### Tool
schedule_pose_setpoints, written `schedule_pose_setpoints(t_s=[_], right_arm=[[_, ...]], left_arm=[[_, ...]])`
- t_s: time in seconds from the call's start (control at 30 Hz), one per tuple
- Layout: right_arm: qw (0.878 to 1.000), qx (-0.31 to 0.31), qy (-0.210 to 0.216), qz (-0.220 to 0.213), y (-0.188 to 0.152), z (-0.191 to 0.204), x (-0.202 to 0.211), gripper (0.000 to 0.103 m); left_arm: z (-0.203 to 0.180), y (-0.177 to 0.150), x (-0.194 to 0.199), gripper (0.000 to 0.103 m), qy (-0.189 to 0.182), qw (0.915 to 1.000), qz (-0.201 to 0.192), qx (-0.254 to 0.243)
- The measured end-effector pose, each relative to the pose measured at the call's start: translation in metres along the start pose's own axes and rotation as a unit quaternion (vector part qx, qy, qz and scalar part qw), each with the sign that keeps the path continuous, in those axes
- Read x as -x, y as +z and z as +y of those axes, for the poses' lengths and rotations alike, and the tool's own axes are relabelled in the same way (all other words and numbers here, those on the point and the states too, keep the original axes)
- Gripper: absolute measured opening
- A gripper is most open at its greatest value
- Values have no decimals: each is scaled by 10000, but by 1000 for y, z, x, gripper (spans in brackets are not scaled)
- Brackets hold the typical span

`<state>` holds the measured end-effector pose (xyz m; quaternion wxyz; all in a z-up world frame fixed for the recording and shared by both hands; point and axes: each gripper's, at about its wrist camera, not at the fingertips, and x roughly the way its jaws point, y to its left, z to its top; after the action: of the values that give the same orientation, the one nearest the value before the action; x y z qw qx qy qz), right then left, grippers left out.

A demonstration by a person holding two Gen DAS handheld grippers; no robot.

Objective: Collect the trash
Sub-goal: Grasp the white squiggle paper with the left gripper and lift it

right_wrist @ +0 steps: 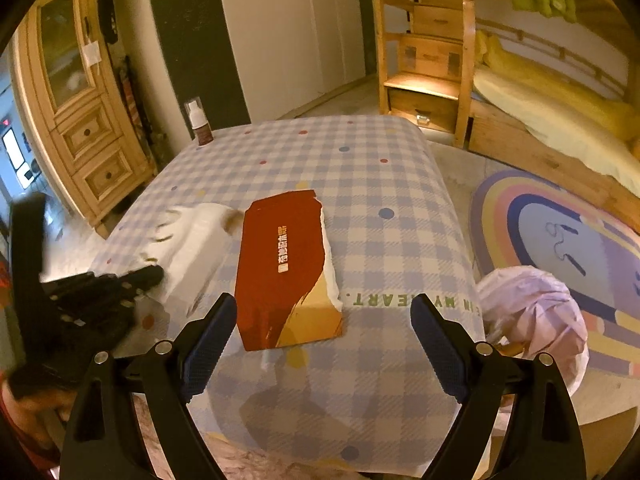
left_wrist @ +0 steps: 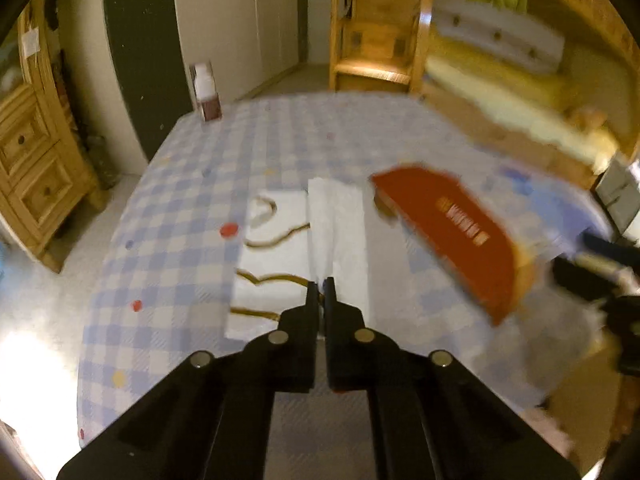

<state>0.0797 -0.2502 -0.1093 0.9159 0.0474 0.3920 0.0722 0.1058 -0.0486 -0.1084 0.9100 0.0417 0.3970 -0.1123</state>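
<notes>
A white paper wrapper with brown squiggles (left_wrist: 280,248) lies on the checked tablecloth (left_wrist: 280,140). My left gripper (left_wrist: 320,292) is shut on its near edge. It shows blurred in the right wrist view (right_wrist: 192,240), where the left gripper (right_wrist: 148,276) touches it. A torn red and tan cardboard piece (right_wrist: 284,264) lies flat mid-table, also in the left wrist view (left_wrist: 452,232). My right gripper (right_wrist: 324,320) is open and empty, just short of the cardboard's near end.
A brown bottle with a white pump (right_wrist: 199,124) stands at the table's far left corner. A pink plastic bag (right_wrist: 536,312) sits off the table's right edge above a rainbow rug (right_wrist: 560,232). A wooden cabinet (right_wrist: 80,120) stands left, a bunk bed (right_wrist: 540,120) right.
</notes>
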Motion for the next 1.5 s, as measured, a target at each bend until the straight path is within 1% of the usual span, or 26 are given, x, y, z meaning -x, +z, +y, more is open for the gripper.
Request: schedule_pose_setpoints(t_s=[0.1,0.17,0.2,0.27,0.3,0.47,0.53,0.57,0.6,0.67,0.73,0.77,0.83,0.9,1.0,1.07,1.13,1.17,1.23,1.27,1.3,1.33,1.37,1.4,1.43,1.5], right_arm=[[10000,6,29,41,0,-1,-5,88],[9999,16,62,78,1,1,-10,86],[9999,37,72,110,1,2,-13,77],[9998,61,79,161,1,4,-19,67],[9997,93,66,215,2,5,-23,64],[9992,107,29,375,2,4,-42,66],[9991,217,40,355,0,9,-47,73],[9988,337,10,343,0,13,-48,73],[9984,443,-69,338,-1,17,-50,73],[9978,566,-118,326,-2,21,-51,68],[9979,557,-71,329,-1,25,-48,43],[9984,462,57,329,0,24,-45,37],[9989,348,204,238,3,22,-36,14],[9985,261,464,114,9,23,-24,2],[9978,310,593,-10,15,28,-11,2],[9980,373,506,-17,17,32,-10,2],[9984,358,445,39,15,32,-14,6],[9984,340,451,92,12,31,-17,7],[9985,326,416,156,12,29,-19,19],[9984,316,418,192,10,27,-22,22],[9983,277,462,233,9,25,-24,27],[9981,239,506,247,9,23,-25,34],[9980,203,547,253,9,20,-26,38],[9981,222,516,258,9,18,-28,46],[9983,229,474,264,8,17,-31,52],[9985,182,419,286,8,13,-35,54]], left_arm=[[9,7,30,1,-119,9994,-332,36],[16,12,46,1,-148,9985,-503,128],[20,15,55,1,-161,9979,-607,183],[24,19,66,1,-138,9970,-730,239],[27,21,70,1,-102,9968,-754,264],[31,23,68,1,-52,9966,-751,350],[32,20,61,1,-63,9969,-669,406],[32,20,58,1,-53,9970,-640,421],[33,19,55,1,-43,9972,-602,433],[36,16,52,1,-38,9974,-554,461],[40,13,50,1,-26,9975,-520,477],[42,12,49,1,-13,9975,-504,487],[43,9,49,1,-3,9976,-486,497],[43,7,50,1,-24,9978,-463,483],[37,5,46,1,-77,9987,-331,373],[29,1,42,1,-102,9993,-231,266],[17,-5,35,1,-203,9996,-124,133],[10,-8,32,1,-221,9997,-101,64],[-7,-12,22,1,-289,9995,-15,-149],[-12,-14,18,1,-326,9993,19,-205],[-18,-16,11,1,-323,9990,84,-287],[-23,-17,4,1,-311,9988,155,-357],[-26,-18,-1,1,-306,9985,220,-389],[-27,-19,-7,1,-301,9983,301,-407],[-28,-20,-9,1,-277,9983,285,-431],[-31,-20,-10,1,-227,9979,269,-537]])
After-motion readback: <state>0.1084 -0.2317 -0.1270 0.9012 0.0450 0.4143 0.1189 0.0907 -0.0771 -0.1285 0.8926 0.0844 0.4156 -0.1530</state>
